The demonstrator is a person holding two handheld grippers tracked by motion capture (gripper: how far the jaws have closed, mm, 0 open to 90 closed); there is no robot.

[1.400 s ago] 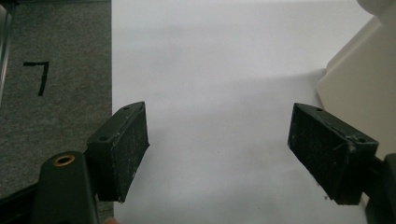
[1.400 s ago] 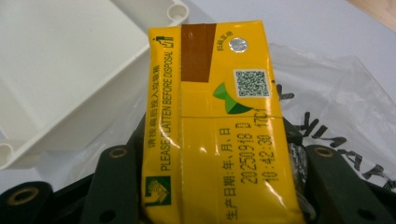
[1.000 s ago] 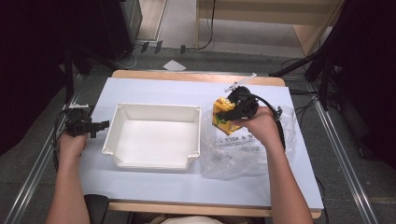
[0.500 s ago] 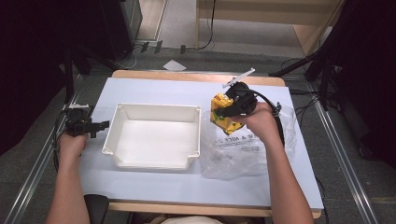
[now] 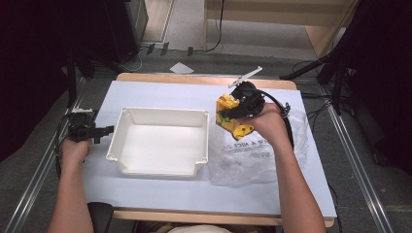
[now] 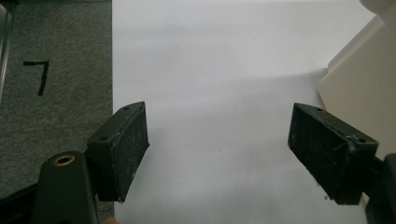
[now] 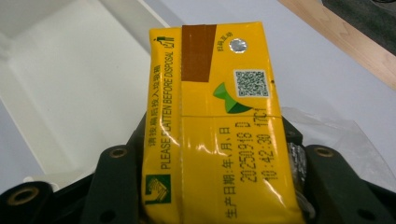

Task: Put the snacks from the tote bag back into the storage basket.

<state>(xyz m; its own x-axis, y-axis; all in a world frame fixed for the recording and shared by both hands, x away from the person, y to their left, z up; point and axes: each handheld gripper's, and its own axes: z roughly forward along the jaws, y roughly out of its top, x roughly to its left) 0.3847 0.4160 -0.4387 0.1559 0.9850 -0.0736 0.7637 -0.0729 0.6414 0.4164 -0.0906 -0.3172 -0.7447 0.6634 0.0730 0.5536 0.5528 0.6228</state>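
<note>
Yellow drink carton (image 7: 217, 126), one in number, clamped between the jaws of the right gripper (image 5: 240, 109) and held above the table (image 5: 160, 92), just beside the far right corner of the one white plastic bin (image 5: 160, 141). One clear plastic bag (image 5: 260, 155) lies crumpled beneath and behind this gripper; its printed text is partly legible. Carton base is cut off in the right gripper view. Left gripper (image 6: 217, 154), jaws spread wide and empty, rests at the table's left edge; the bin wall stands just beside its right jaw.
</note>
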